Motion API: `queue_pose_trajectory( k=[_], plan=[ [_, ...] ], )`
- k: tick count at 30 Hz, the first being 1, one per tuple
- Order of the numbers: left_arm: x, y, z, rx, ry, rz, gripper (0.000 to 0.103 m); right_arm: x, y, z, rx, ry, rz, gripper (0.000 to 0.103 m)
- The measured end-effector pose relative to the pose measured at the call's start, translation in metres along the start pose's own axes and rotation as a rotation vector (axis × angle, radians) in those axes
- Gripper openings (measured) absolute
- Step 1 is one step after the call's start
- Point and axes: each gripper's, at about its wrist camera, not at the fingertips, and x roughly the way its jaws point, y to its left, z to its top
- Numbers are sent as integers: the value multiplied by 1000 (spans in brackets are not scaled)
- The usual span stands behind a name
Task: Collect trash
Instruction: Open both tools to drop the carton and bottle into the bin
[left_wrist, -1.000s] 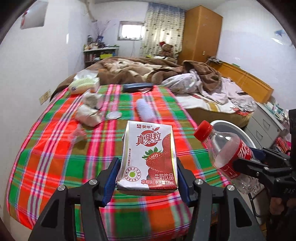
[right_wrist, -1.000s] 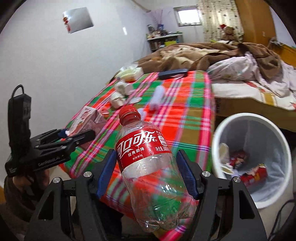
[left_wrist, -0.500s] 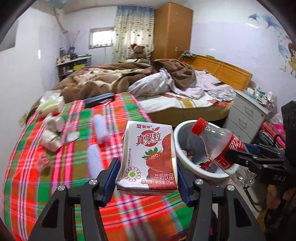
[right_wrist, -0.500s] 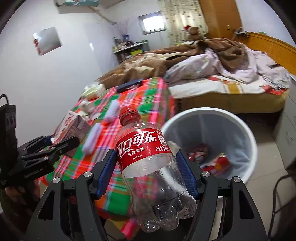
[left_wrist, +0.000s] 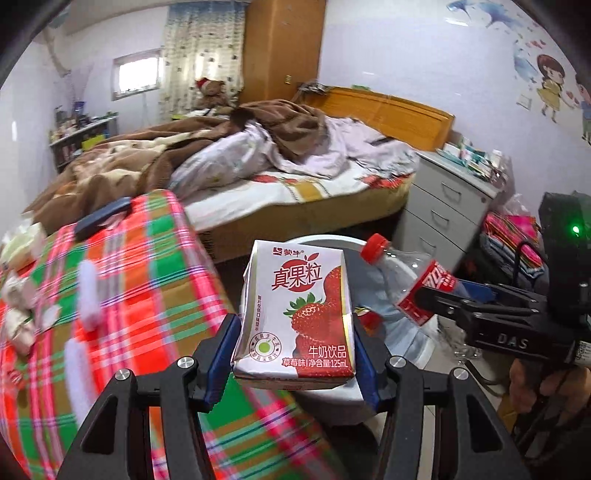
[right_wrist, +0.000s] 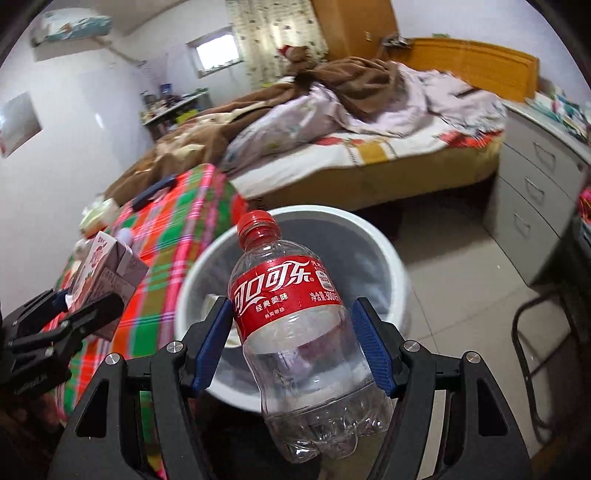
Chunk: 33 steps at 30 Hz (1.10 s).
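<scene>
Two items in hand, one per gripper. Left to right in the left wrist view: plaid tablecloth (left_wrist: 155, 295) at 9 o'clock, with pale scraps of trash (left_wrist: 88, 291) on it, blurred, kind not readable. Centre: left gripper (left_wrist: 293, 341), fingers narrowed onto the lower sides of a strawberry milk carton (left_wrist: 295, 314), held upright, blue pads (left_wrist: 221, 354) touching both faces. Behind the carton, toward 1 o'clock, white rim of the trash bin (left_wrist: 332, 240), mostly hidden. At 3 o'clock: the right gripper holding a cola bottle (left_wrist: 406, 284) tilted, cap toward the carton.

Right wrist view, left to right: carton and left gripper at 9 o'clock, beside the table edge; bin (right_wrist: 391, 266) at centre, open mouth straight ahead, some rubbish already at its bottom. Right gripper (right_wrist: 291, 343), fingers closed on the bottle (right_wrist: 295, 325) just below its red label; bottle looks empty, cap on. Bed (right_wrist: 369, 147) at 12 o'clock, drawer unit (right_wrist: 535, 192) at 3 o'clock.

Step, by judgement: transport done for the bottle, which sits in front of and above the bin mouth; carton is near the rim but whether over it, cannot tell.

Next move calls for: advance the bottle over the opening, spread the right fingers, let it drop. Then bring the carton over toward 1 o'clock and release. Scraps on the cloth remain.
</scene>
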Motion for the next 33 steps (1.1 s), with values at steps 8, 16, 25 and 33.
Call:
queue_pose_trajectory(
  k=[8,16,25,33],
  plan=[
    [45,-21,5,25,63,-28,57,17,-13,6,20,36,-41,69],
    [61,-15,6,11,87,-12,58,31,-17,13,45,51,-20,68],
    [53,-5,5,-18,75,-24,66,30,-7,13,21,48,-3,69],
    [29,15,1,-51,46,18,66,21,5,11,14,24,0,69]
  ],
)
